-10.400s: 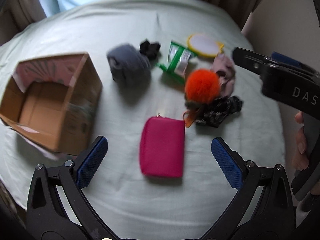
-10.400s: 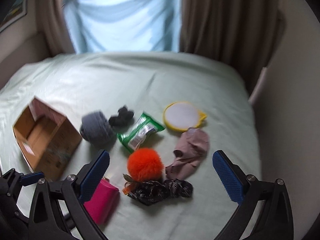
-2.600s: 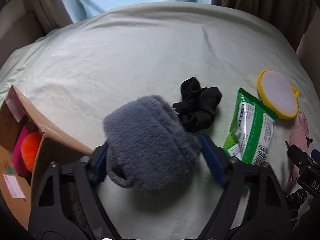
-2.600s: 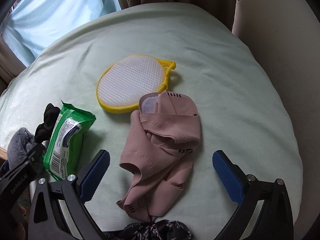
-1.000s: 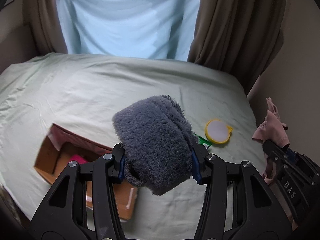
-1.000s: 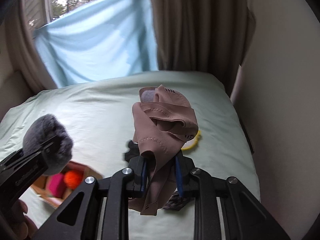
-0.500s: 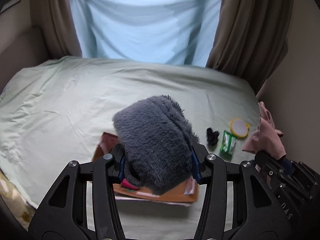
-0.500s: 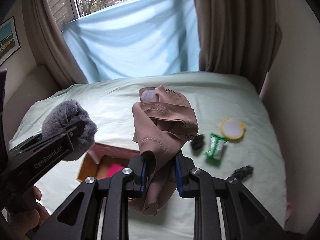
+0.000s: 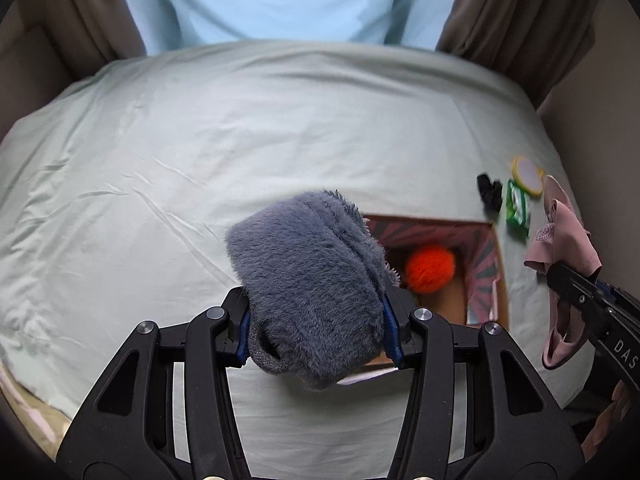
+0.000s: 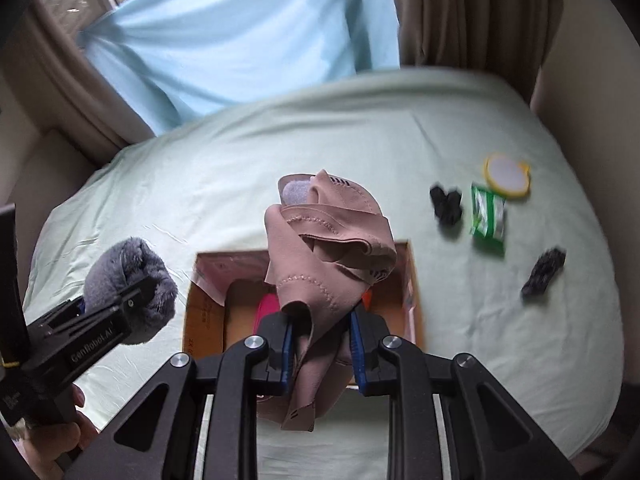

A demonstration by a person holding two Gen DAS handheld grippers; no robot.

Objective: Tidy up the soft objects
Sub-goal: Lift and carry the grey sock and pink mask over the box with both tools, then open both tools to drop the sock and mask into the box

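My left gripper [image 9: 316, 328] is shut on a grey fluffy sock bundle [image 9: 308, 280] and holds it in the air just left of an open cardboard box [image 9: 498, 256]. An orange pom-pom [image 9: 430, 269] lies inside the box. My right gripper [image 10: 320, 340] is shut on a pink cloth mask [image 10: 328, 252] and holds it over the box [image 10: 206, 312], where a pink pouch [image 10: 266, 306] shows. The left gripper with the grey bundle [image 10: 128, 276] shows at the left of the right wrist view.
On the pale green bed sheet [image 10: 360, 140] lie a black cloth [image 10: 446, 202], a green wipes pack [image 10: 488, 216], a yellow-rimmed round pad [image 10: 507, 171] and a dark patterned scrunchie [image 10: 544, 272]. Curtains and a window stand behind.
Both grippers have come down and tilted toward the box, which now looks larger and closer. Each still holds its item.
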